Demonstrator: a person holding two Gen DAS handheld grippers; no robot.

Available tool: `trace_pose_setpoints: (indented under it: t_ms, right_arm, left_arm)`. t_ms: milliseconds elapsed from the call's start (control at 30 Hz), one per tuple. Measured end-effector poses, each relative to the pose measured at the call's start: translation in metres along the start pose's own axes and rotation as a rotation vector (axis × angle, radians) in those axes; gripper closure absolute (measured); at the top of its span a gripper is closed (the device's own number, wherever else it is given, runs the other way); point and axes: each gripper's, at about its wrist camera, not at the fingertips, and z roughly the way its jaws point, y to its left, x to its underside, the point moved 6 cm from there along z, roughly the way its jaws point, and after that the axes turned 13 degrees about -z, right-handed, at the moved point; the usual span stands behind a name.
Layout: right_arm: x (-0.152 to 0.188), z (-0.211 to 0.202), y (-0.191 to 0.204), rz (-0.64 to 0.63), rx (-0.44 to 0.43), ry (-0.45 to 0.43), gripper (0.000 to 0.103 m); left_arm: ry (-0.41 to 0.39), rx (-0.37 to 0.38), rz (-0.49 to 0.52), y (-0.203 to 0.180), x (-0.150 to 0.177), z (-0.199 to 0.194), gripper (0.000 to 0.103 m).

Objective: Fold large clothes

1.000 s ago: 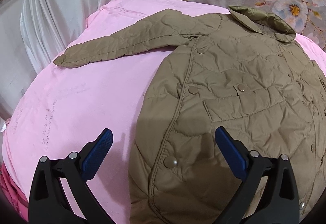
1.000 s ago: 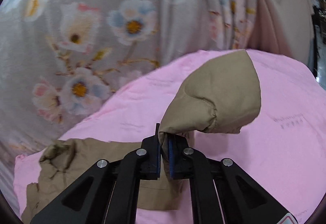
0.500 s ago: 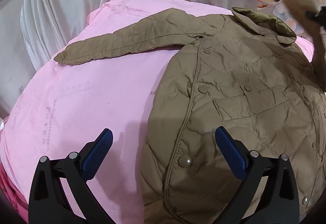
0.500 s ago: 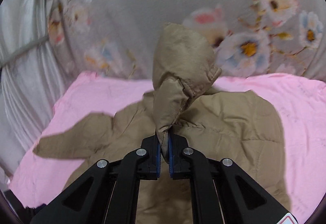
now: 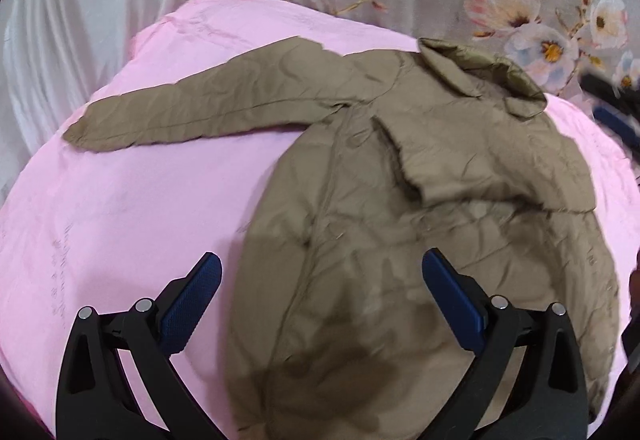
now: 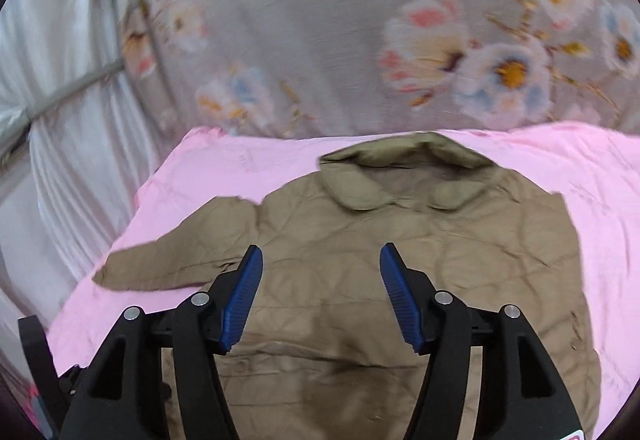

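Observation:
An olive-brown quilted jacket [image 5: 360, 240] lies front-up on a pink sheet [image 5: 140, 199], collar at the far side. Its left sleeve [image 5: 200, 111] stretches out to the left. Its right sleeve [image 5: 480, 167] lies folded across the chest. My left gripper [image 5: 320, 288] is open and empty, hovering over the jacket's lower left edge. My right gripper [image 6: 320, 292] is open and empty above the middle of the jacket [image 6: 400, 240]. The right gripper also shows blurred at the right edge of the left wrist view [image 5: 616, 111].
The pink sheet [image 6: 600, 199] covers a bed or table. A grey floral curtain [image 6: 360, 19] hangs behind it. A white curtain [image 5: 60, 19] hangs on the left. The sheet's left half beside the jacket is bare.
My right gripper carried the right sleeve over the jacket, let it go on the chest and opened. My left gripper stayed open and shifted slightly.

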Motion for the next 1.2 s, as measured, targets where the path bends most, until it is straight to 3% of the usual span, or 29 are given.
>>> trace_pose_setpoints:
  t_ms: [167, 300, 400, 500, 567, 600, 633, 700, 767, 833, 933, 1100, 1200]
  right_arm:
    - [0.047, -0.010, -0.093, 0.205, 0.129, 0.077, 0.042]
    - [0.093, -0.008, -0.150, 0.406, 0.153, 0.143, 0.042]
    - [0.116, 0.000, -0.176, 0.492, 0.158, 0.179, 0.042]
    - [0.125, 0.007, -0.193, 0.573, 0.143, 0.171, 0.045]
    - [0.125, 0.012, -0.203, 0.619, 0.140, 0.154, 0.045]
    - [0.125, 0.015, -0.210, 0.647, 0.137, 0.147, 0.046]
    - [0.122, 0.018, -0.215, 0.667, 0.134, 0.139, 0.049]
    - [0.118, 0.028, -0.224, 0.680, 0.152, 0.137, 0.085]
    - [0.106, 0.034, -0.228, 0.653, 0.155, 0.131, 0.098]
    - [0.086, 0.028, -0.220, 0.596, 0.155, 0.078, 0.099]
    - [0.057, 0.014, -0.197, 0.430, 0.204, 0.008, 0.099]
    - [0.094, 0.044, -0.204, 0.386, 0.311, 0.189, 0.099]
    - [0.113, 0.053, -0.208, 0.394, 0.317, 0.243, 0.100]
  left_arm:
    - [0.149, 0.144, -0.060, -0.035, -0.025, 0.042, 0.005]
    - [0.268, 0.199, -0.159, -0.052, -0.029, 0.081, 0.005]
    - [0.271, 0.211, -0.184, -0.060, -0.032, 0.090, 0.008]
    - [0.246, 0.205, -0.142, -0.071, -0.039, 0.090, 0.045]
    - [0.236, 0.167, -0.108, -0.077, -0.045, 0.092, 0.081]
    - [0.220, 0.148, -0.092, -0.078, -0.050, 0.092, 0.091]
    - [0.193, 0.141, -0.073, -0.081, -0.058, 0.090, 0.095]
    - [0.143, 0.154, -0.055, -0.085, -0.076, 0.083, 0.103]
    - [0.065, 0.172, -0.038, -0.090, -0.098, 0.070, 0.103]
    - [-0.008, 0.175, -0.024, -0.094, -0.116, 0.058, 0.103]
    - [-0.073, 0.108, 0.011, -0.088, -0.121, 0.059, 0.103]
    - [0.057, 0.027, 0.057, -0.073, -0.075, 0.114, 0.103]
    - [0.046, -0.012, 0.100, -0.073, -0.053, 0.130, 0.103]
